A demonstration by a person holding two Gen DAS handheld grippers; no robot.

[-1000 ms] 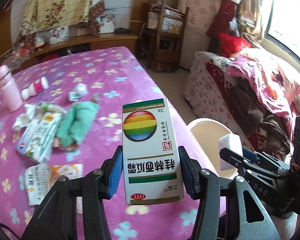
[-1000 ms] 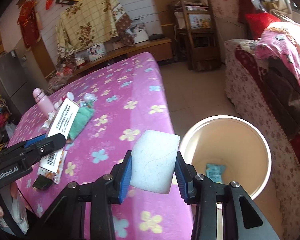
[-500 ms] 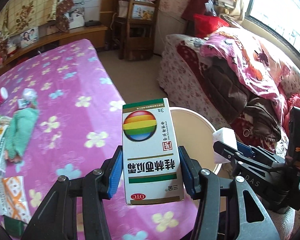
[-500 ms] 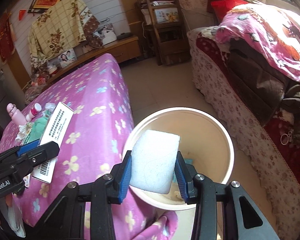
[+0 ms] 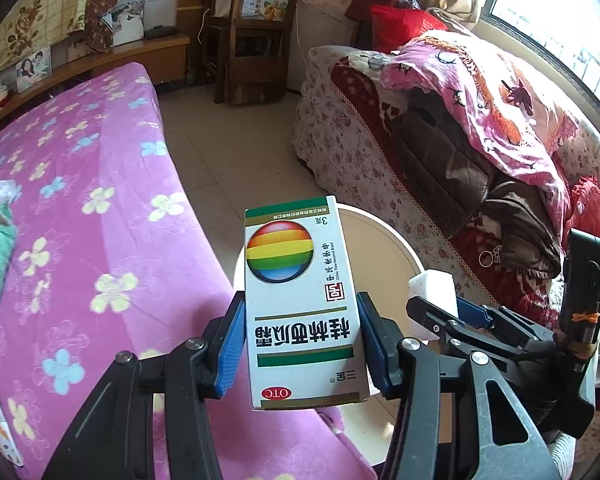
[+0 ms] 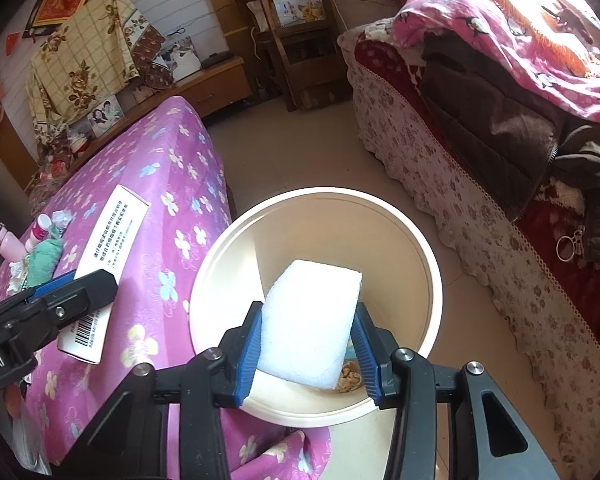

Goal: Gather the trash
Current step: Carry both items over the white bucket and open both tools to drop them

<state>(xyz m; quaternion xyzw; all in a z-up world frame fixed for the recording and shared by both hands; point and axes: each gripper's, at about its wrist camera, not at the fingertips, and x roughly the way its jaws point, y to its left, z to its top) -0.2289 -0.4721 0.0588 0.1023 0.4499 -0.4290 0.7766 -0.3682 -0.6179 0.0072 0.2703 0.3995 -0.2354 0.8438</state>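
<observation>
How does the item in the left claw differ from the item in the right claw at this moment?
The medicine box in the left claw is printed cardboard with a rainbow ball logo; the foam block in the right claw is plain white. The box is clamped squarely between the pads; the foam block sits tilted, and the right claw's jaws have just been opening around it. The foam block hangs over the open bin; the box hangs over its near rim. Both are held off the bed.

We cannot read the bin's [image 6: 428,264] floor: the white foam block [image 6: 312,328] covers most of it. A tan scrap [image 6: 350,378] there stays unidentifiable. The medicine box [image 5: 300,304] hides the bin's left rim in the left-wrist view.
</observation>
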